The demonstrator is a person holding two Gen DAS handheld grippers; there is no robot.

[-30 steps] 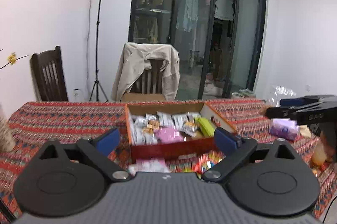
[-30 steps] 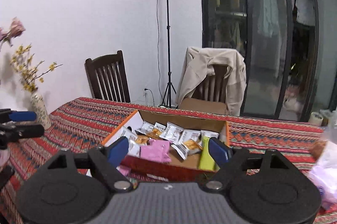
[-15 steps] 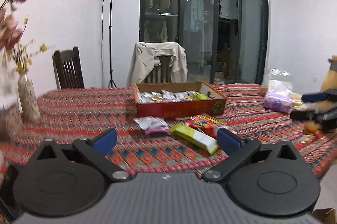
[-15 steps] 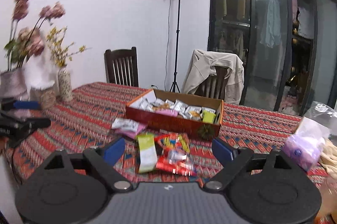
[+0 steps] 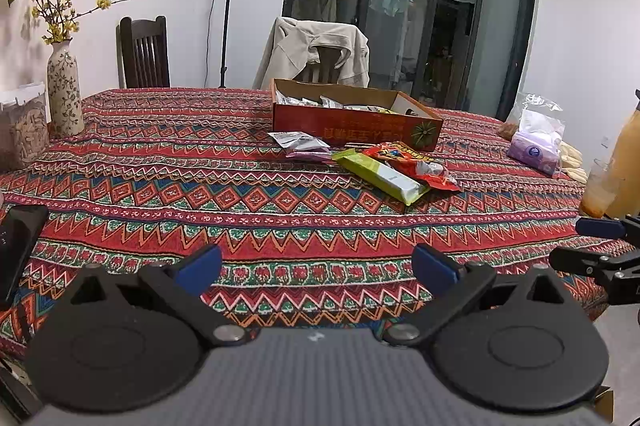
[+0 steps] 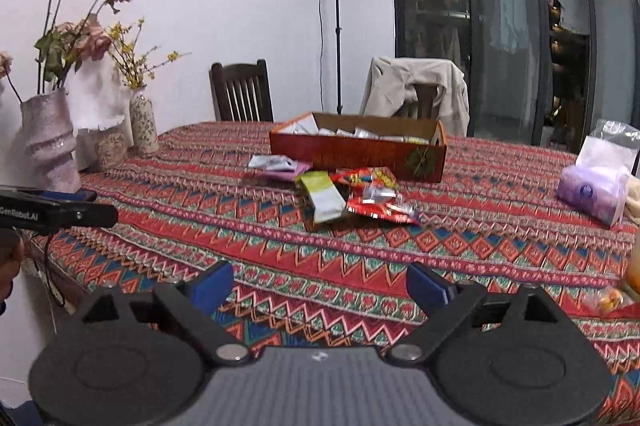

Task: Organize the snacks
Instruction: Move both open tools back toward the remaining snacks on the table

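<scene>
Cardboard, with a red front: the snack box (image 5: 352, 121) stands far across the patterned tablecloth (image 5: 168, 185) and already holds many small packets. Not all is sorted, I think: a silver packet (image 5: 298, 139), a green bar (image 5: 380, 175) and a red wrapper (image 5: 416, 163) lie loose just in front of the box. The left gripper (image 5: 316, 266) and the right gripper (image 6: 320, 284) are both spread apart and hold nothing, hovering near the table edge, well apart from the snacks.
</scene>
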